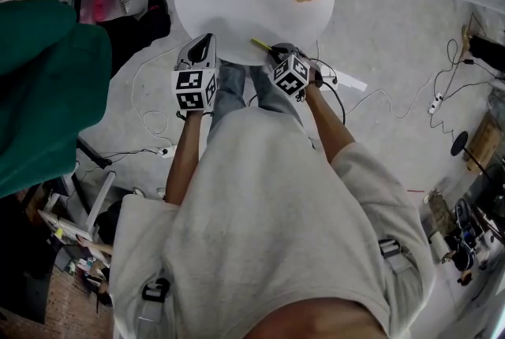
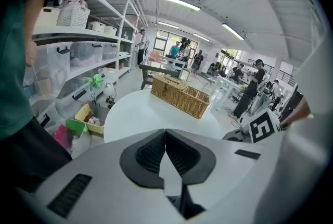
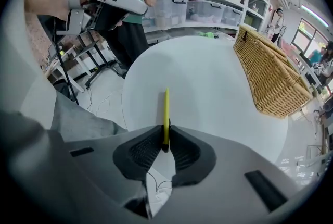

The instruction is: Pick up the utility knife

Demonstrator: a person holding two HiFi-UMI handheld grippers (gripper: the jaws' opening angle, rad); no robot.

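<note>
Right gripper view alone shows fingers (image 3: pixel 146 151) pinching knife (image 3: pixel 166 112).

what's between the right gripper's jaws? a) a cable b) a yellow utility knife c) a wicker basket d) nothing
B: the right gripper has its jaws pressed on the thin yellow utility knife, which points out over the white table.

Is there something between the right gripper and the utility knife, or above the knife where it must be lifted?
Nothing visible does. The right gripper has its jaws closed on the near end of the yellow utility knife, which lies on the white table. The wicker basket stands apart from it, at the table's far side.
</note>
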